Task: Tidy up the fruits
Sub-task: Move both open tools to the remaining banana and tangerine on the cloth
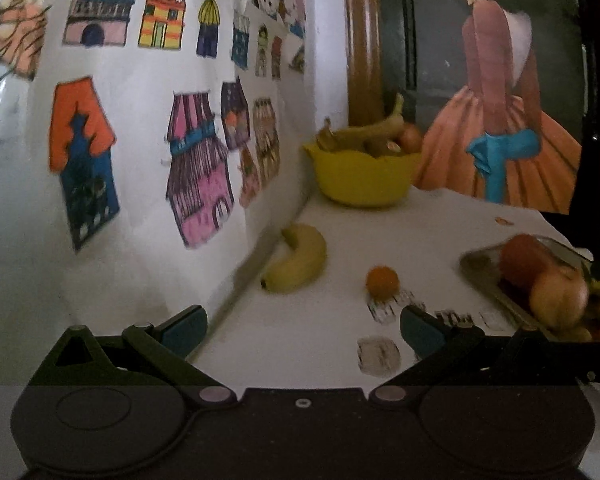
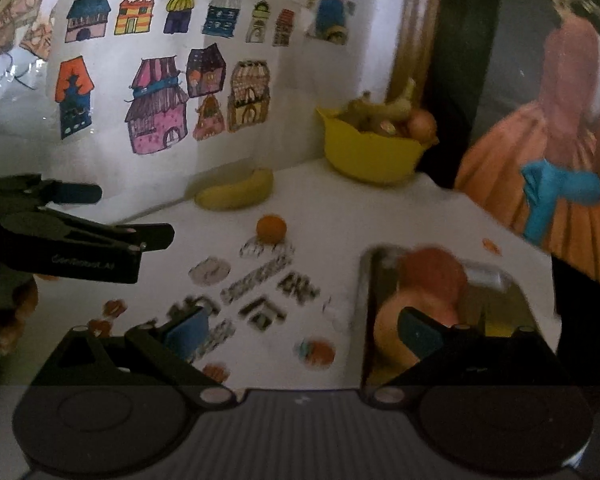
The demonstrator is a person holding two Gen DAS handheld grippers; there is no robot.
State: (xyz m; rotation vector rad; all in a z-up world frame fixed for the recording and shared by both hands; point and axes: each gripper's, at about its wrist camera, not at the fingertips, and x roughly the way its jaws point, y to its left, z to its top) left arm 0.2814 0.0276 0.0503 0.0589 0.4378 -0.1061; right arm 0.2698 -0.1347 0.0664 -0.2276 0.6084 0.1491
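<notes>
I count one loose banana (image 1: pixel 298 260) and one small orange (image 1: pixel 382 280) on my counter (image 1: pixel 332 344). There is one yellow bowl (image 1: pixel 362 176) and one metal tray (image 2: pixel 496 276). In the tray I make out two large reddish-orange fruits (image 1: pixel 544 276), plus smaller pieces too blurred to count. The bowl's heap (image 2: pixel 392 116) I cannot count either. I hold two grippers, the left gripper (image 1: pixel 302 326) and the right gripper (image 2: pixel 302 330).
</notes>
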